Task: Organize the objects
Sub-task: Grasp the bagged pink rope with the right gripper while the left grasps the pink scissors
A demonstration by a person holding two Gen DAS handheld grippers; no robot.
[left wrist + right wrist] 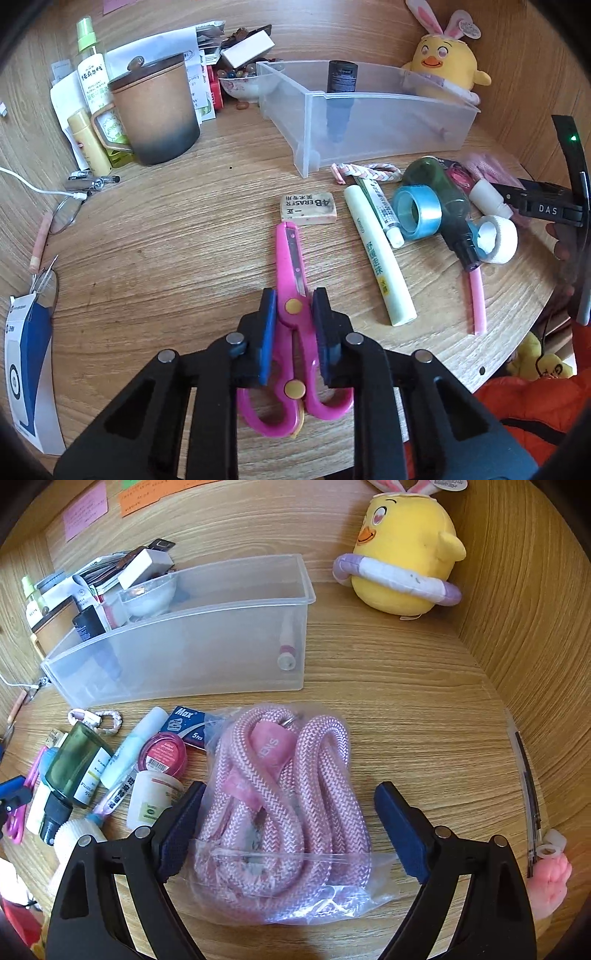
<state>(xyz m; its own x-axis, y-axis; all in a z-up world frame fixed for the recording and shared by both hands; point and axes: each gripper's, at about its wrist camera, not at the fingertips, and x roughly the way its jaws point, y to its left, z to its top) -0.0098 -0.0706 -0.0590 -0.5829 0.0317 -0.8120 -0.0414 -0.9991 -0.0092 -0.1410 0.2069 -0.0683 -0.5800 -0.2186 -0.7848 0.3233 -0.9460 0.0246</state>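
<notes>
The left hand-held gripper is clamped on the pink scissors at the pivot, likely so the blades stay closed for the carry to the clear bin at one o'clock; whether they are off the surface I cannot tell. It reaches forward, low and level. The right hand-held gripper stands apart around the bagged pink rope, which lies flat

eraser: "4B ERASER"; right gripper body: "DAS"; blue box: "Max", "5 Pcs"; green bottle label: "BOTTLE"; the rest is unreadable
</notes>
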